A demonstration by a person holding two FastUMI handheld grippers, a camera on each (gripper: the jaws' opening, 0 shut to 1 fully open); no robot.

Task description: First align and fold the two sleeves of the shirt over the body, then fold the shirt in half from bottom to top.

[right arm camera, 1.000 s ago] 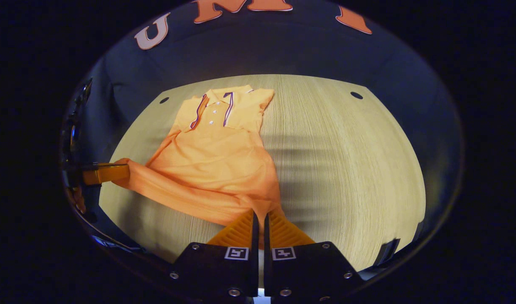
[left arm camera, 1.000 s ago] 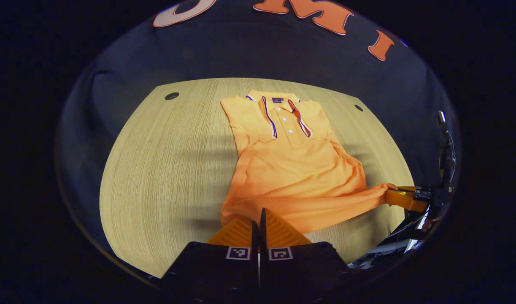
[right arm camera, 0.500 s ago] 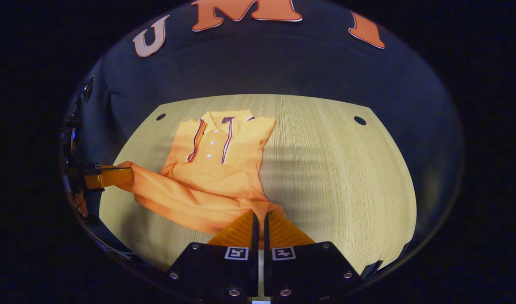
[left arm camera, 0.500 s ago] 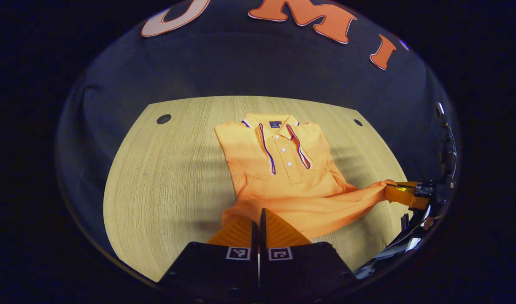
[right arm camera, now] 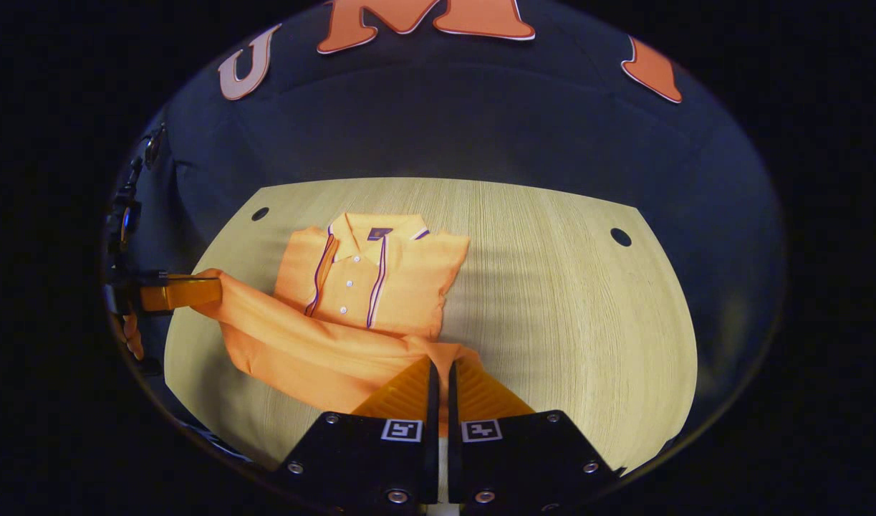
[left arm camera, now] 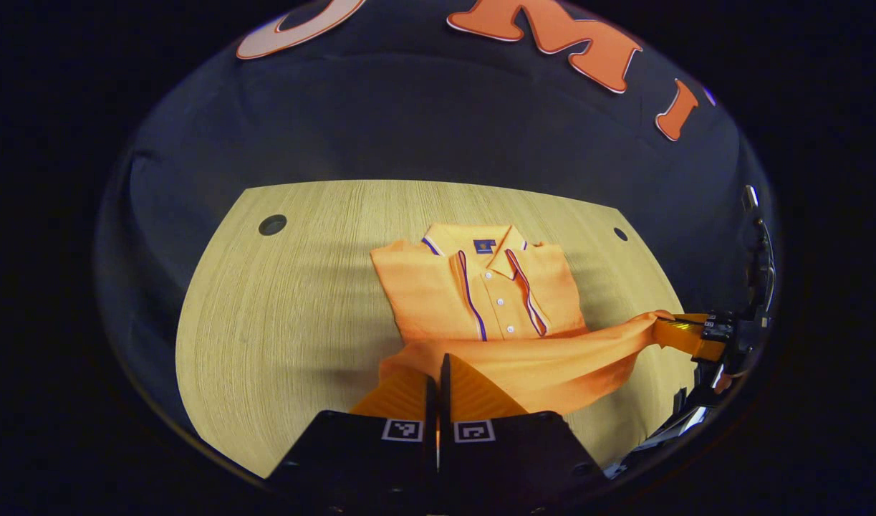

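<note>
An orange polo shirt [left arm camera: 480, 294] [right arm camera: 369, 287] with striped placket lies collar-up on the wooden table [left arm camera: 294, 308], its sleeves folded in. My left gripper [left arm camera: 438, 373] is shut on the hem's left corner. My right gripper [right arm camera: 441, 376] is shut on the hem's right corner. Between them the hem [left arm camera: 552, 358] hangs lifted and stretched over the shirt's lower body, hiding it. In the left gripper view the right gripper [left arm camera: 685, 333] shows at the far right, holding its corner. The right gripper view has the left gripper [right arm camera: 183, 292] at the far left, with a hand behind it.
Two dark round holes [left arm camera: 272, 224] [left arm camera: 619, 233] mark the table's far corners. Bare wood [right arm camera: 574, 308] spreads right of the shirt. The black booth wall stands right behind the table's far edge.
Both grippers have carried the hem forward toward the collar. The lifted fold now covers the shirt's lower half, and less of the body shows below the placket.
</note>
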